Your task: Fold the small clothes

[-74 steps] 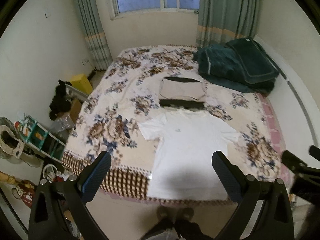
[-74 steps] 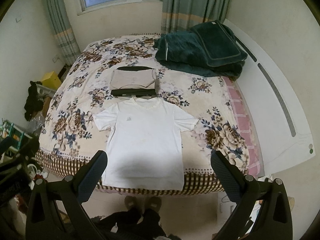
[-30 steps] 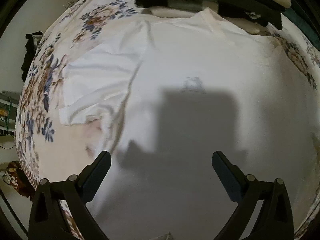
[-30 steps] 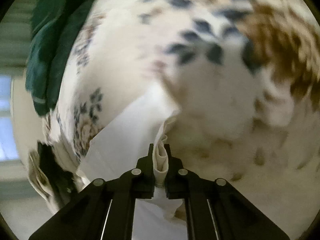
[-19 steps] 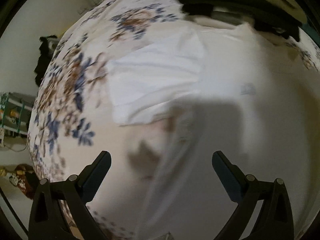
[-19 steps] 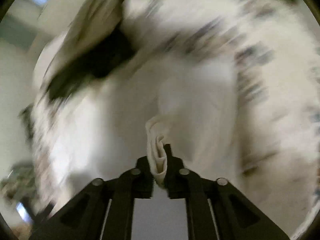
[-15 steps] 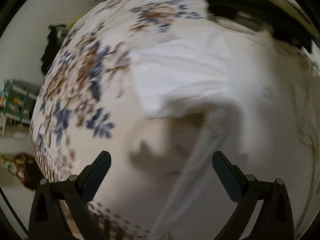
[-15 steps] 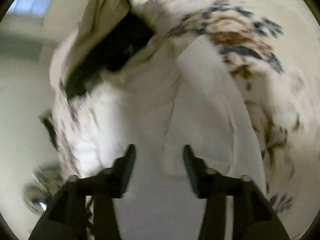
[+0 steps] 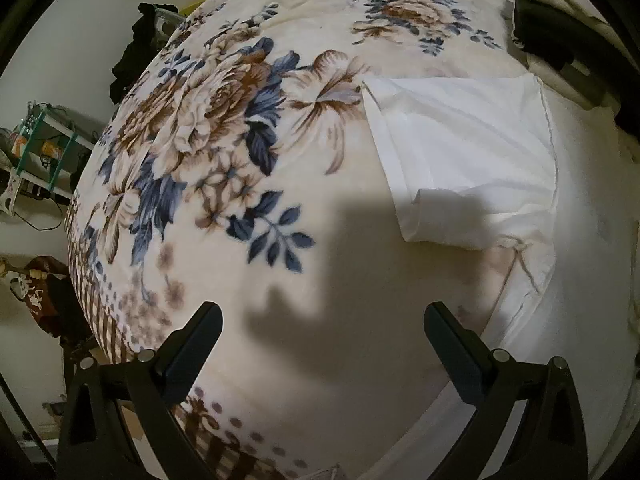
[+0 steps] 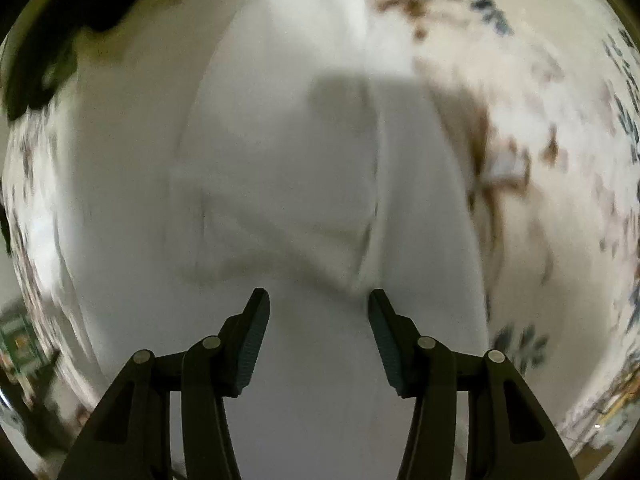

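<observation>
Now my right tongs [image 10: 318, 312] have let go of the T-shirt sleeve [image 10: 280, 184], folded inward; both spread; left tongs [image 9: 322, 324] near the other sleeve [image 9: 464, 144].

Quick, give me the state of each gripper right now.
Left gripper: open, holding nothing, above the floral blanket.
Right gripper: open, holding nothing, over the white T-shirt.

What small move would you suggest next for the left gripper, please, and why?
Probably move the left gripper toward the white T-shirt's sleeve and grasp its hem: its jaws are open and empty over the floral blanket, and that sleeve lies flat, unfolded.
</observation>
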Available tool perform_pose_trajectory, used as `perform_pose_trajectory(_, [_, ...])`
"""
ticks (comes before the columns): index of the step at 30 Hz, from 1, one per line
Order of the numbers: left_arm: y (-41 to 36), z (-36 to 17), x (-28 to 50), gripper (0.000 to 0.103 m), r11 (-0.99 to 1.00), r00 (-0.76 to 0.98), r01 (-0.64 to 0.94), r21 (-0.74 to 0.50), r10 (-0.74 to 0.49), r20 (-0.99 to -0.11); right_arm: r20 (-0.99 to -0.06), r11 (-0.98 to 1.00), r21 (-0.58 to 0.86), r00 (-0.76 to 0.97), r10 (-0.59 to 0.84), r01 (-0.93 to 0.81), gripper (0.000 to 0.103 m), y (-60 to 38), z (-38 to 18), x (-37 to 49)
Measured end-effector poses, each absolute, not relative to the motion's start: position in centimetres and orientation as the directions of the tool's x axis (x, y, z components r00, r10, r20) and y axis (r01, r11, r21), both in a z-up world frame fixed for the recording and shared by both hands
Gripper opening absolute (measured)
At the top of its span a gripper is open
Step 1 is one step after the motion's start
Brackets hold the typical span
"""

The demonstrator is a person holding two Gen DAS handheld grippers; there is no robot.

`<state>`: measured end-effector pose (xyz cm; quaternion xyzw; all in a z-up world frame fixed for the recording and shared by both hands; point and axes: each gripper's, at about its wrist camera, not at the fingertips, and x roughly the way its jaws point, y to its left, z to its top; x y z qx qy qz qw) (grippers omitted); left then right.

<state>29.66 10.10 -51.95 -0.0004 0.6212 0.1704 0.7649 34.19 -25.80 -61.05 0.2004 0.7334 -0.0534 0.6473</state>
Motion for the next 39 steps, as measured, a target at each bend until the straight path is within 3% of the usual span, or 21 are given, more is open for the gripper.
perform_pose_trajectory(6, [9.7,-52.1,29.8,0.103,0.945,0.172,-0.241,0.223,0.268,-0.948,-0.951,0.849,0.306,0.182,0.250,0.431,0.053,-27.8,-56.9,36.5])
perform_pose_trajectory(8, [9.8,-52.4,29.8,0.103,0.944,0.159,-0.239,0.227,0.269,-0.950,-0.956,0.851,0.291,0.174,0.237,0.438,0.052,-27.7,-58.3,39.1])
perform_pose_trajectory(10, [9.9,-52.4,29.7,0.103,0.943,0.155,-0.243,0.226,0.267,-0.951,-0.971,0.882,0.241,0.098,0.220,0.404,0.038,-26.2,-59.8,39.5])
perform_pose_trajectory(17, [10.2,-52.9,29.5,0.103,0.942,0.140,-0.250,0.224,0.264,-0.954,-0.941,0.923,0.248,-0.154,0.302,0.292,0.037,-22.3,-60.9,32.0])
perform_pose_trajectory(19, [10.5,-52.9,29.7,0.103,0.940,0.140,-0.258,0.221,0.263,-0.955,-0.939,0.914,0.269,-0.130,0.319,0.304,0.038,-22.9,-59.5,31.5])
perform_pose_trajectory(24, [10.8,-52.7,30.2,0.103,0.935,0.153,-0.268,0.231,0.278,-0.948,-0.934,0.863,0.349,0.059,0.353,0.366,0.047,-24.3,-55.9,37.7])
perform_pose_trajectory(29, [10.8,-52.7,30.7,0.103,0.930,0.157,-0.277,0.240,0.290,-0.944,-0.951,0.892,0.284,-0.012,0.308,0.351,0.046,-21.1,-60.1,46.1])
perform_pose_trajectory(31, [10.9,-52.6,30.8,0.103,0.928,0.162,-0.284,0.239,0.293,-0.942,-0.962,0.914,0.213,-0.089,0.259,0.346,0.012,-21.0,-62.3,48.5])
perform_pose_trajectory(32, [11.0,-52.5,30.9,0.103,0.928,0.165,-0.288,0.237,0.292,-0.942,-0.968,0.922,0.196,-0.085,0.237,0.335,0.006,-20.8,-62.2,49.1])
perform_pose_trajectory(35, [11.2,-52.3,30.9,0.103,0.925,0.177,-0.301,0.234,0.295,-0.939,-0.985,0.938,0.162,0.000,0.170,0.308,0.004,-20.7,-59.8,50.0])
perform_pose_trajectory(39, [11.5,-52.8,31.0,0.103,0.921,0.163,-0.319,0.222,0.284,-0.945,-0.973,0.924,0.228,0.053,0.223,0.308,0.008,-21.0,-58.3,51.2])
